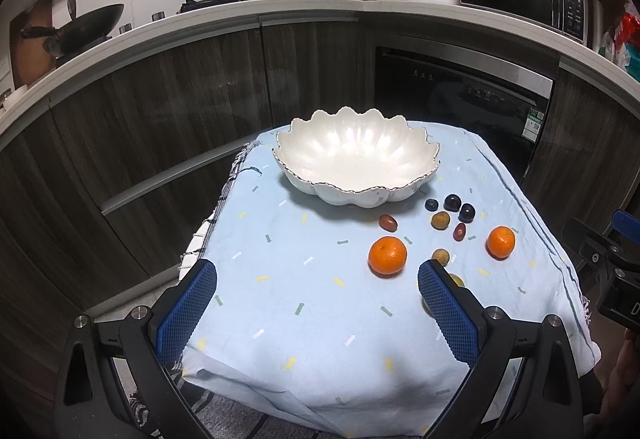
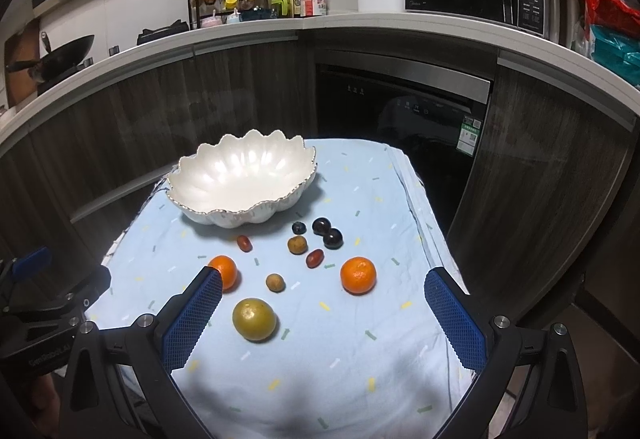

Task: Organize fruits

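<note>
the white scalloped bowl (image 2: 244, 181) sat at the far end of the pale blue cloth (image 2: 360, 379), and you had nothing in it; its glossy inside showed bare. every fruit lay on the cloth, on the near side of the bowl. closest to the bowl were three dark plums (image 2: 326, 233) in a loose cluster, with a brown round fruit (image 2: 297, 245) and two small red oblong fruits (image 2: 315, 258) just beside them. further from the bowl sat one orange (image 2: 358, 275) and a second orange (image 1: 387, 256), with a little tan fruit (image 2: 275, 283) between them. the yellow-green fruit (image 2: 254, 320) lay furthest from the bowl, nearest to you.

your left gripper (image 1: 318, 313) hovered above the near end of the cloth, its blue pads spread wide and holding nothing. your right gripper (image 2: 324, 319) was likewise spread wide and empty, with the yellow-green fruit lying between its fingers in the right wrist view.
</note>
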The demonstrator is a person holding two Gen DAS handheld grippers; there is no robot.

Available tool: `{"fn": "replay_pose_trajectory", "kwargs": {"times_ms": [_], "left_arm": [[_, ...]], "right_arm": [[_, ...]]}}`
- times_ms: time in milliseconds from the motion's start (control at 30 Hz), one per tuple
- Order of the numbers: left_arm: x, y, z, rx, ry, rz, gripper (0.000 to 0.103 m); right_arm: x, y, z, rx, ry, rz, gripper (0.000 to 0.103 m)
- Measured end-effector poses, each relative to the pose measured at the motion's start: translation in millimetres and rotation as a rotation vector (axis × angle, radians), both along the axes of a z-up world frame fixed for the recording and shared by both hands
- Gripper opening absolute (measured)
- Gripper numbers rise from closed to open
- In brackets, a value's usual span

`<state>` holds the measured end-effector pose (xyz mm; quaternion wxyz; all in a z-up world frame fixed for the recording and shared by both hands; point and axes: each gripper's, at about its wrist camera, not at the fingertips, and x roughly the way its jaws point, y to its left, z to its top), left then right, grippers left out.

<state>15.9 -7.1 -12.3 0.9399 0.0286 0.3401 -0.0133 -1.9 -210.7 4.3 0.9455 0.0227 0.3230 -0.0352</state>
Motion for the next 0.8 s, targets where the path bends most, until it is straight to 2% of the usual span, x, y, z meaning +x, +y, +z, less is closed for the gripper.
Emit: {"fn": "replay_pose_trajectory", "kwargs": {"times_ms": [367, 800], "left_arm": [[15, -3, -3, 0.016, 0.017, -0.007, 0.103], [43, -24, -13, 0.040, 0.056, -0.085, 0.102]], "right_arm": [[13, -3, -5, -0.004, 0.026, -0.007, 0.103], [34, -16, -14, -0.018, 0.046, -0.034, 0.103]]}}
